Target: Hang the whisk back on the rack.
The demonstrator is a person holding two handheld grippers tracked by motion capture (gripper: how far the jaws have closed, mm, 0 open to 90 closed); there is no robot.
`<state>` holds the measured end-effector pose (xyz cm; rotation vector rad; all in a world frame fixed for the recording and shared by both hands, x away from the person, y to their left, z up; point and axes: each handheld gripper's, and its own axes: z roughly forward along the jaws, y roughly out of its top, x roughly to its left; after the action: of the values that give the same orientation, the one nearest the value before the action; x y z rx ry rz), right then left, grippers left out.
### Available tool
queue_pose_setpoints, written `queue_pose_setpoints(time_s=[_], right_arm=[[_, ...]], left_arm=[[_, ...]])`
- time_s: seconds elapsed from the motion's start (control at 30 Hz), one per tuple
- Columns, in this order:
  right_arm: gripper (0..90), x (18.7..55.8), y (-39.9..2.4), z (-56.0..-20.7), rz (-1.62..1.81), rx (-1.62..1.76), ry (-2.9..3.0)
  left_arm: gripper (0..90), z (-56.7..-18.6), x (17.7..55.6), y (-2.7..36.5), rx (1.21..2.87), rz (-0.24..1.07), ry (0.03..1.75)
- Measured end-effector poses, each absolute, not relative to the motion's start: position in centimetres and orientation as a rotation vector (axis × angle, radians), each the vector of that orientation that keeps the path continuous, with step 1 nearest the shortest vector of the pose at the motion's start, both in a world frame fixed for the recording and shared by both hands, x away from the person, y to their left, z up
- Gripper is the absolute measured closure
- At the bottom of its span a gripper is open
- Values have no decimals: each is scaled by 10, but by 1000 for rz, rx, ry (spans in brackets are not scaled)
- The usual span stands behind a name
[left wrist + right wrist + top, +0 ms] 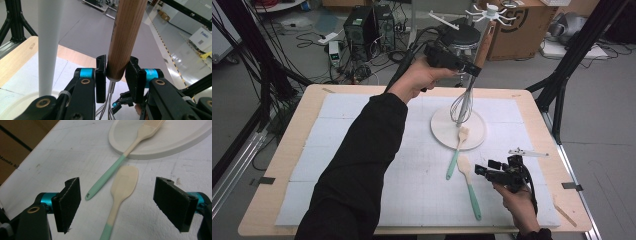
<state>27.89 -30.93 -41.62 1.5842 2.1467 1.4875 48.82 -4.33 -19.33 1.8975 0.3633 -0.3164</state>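
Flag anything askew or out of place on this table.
The brush lies half on the stand's base, head up on it, handle on the mat. The spatula lies loose beside it. The left gripper holds the whisk above the base, not hung.

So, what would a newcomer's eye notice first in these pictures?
Probably the wooden-handled wire whisk, held upright by the left gripper above the round white stand base at the table's far side. Next, the beige and mint spatula on the white mat, in front of the open right gripper.
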Motion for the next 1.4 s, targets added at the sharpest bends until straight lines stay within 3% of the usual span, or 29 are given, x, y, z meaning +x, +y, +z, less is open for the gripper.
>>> queue_pose_setpoints(time_s=[0.23,0.3,0.33,0.37,0.47,0.67,1.07,1.4], right_arm=[[213,279,-307,-416,1490,1576,2154],[214,277,-307,-415,1491,1583,2156],[214,277,-307,-415,1487,1578,2157],[214,277,-307,-415,1487,1578,2157],[214,276,-307,-415,1490,1580,2153],[213,276,-305,-415,1484,1569,2169],[214,278,-298,-414,1488,1539,2187],[214,282,-292,-401,1496,1493,2185]], left_arm=[[690,-201,488,-42,1885,-316,394],[610,-202,488,-43,1890,-304,400],[527,-203,487,-43,1901,-292,401],[527,-204,486,-44,1912,-283,397],[380,-207,484,-43,1935,-283,407],[307,-215,473,-25,1954,-202,418],[261,-239,422,10,1976,-86,389],[267,-294,375,66,1897,-79,457]])
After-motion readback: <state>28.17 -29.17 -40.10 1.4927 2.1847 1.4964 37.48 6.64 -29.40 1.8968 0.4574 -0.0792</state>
